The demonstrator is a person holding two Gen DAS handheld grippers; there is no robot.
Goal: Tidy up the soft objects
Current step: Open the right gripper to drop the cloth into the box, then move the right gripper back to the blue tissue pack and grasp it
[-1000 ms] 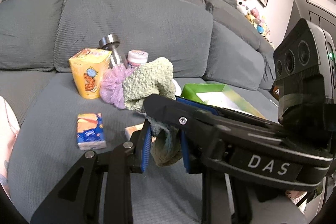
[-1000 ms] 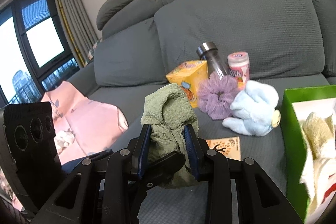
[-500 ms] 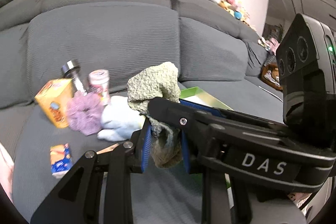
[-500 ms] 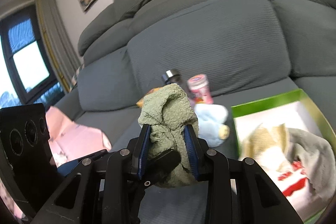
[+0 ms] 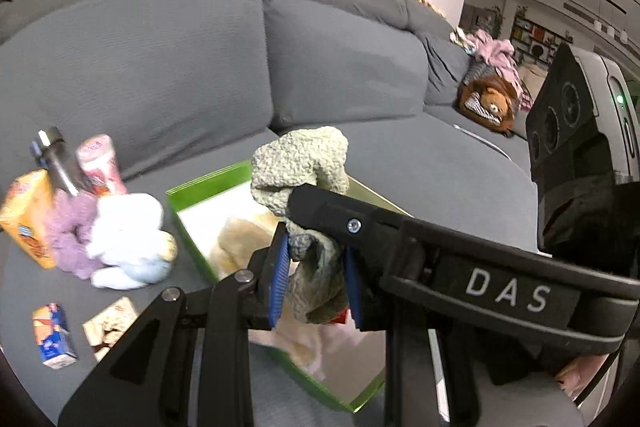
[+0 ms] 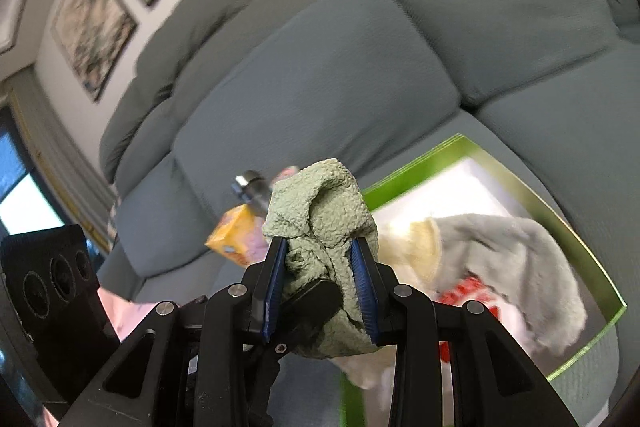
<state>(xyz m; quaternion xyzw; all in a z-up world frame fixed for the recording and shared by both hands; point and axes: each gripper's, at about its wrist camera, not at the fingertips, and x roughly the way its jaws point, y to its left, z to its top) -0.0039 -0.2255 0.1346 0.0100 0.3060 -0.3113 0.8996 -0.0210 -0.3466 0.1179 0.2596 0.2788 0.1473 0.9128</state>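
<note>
A crumpled green fuzzy cloth (image 5: 304, 163) is pinched from two sides. My left gripper (image 5: 316, 275) is shut on its lower part between blue pads. My right gripper (image 6: 320, 279) is shut on the same cloth (image 6: 320, 203), and its black body crosses the left wrist view at the right. The cloth hangs over a green box (image 5: 200, 187) on the grey sofa seat. In the right wrist view the box (image 6: 416, 167) holds cream, grey and red-and-white soft items.
Left of the box lie a white-blue plush (image 5: 128, 239), a purple scrunchie (image 5: 68, 239), a yellow carton (image 5: 24, 215), a dark bottle (image 5: 56, 163) and a pink can (image 5: 100, 163). A tissue pack (image 5: 52, 335) and a card (image 5: 112, 323) lie nearer. A teddy bear (image 5: 492, 103) sits far right.
Both grippers have carried the green cloth to the right, from above the clutter of small items to above the green box. Both wrists have rolled. The grips are unchanged.
</note>
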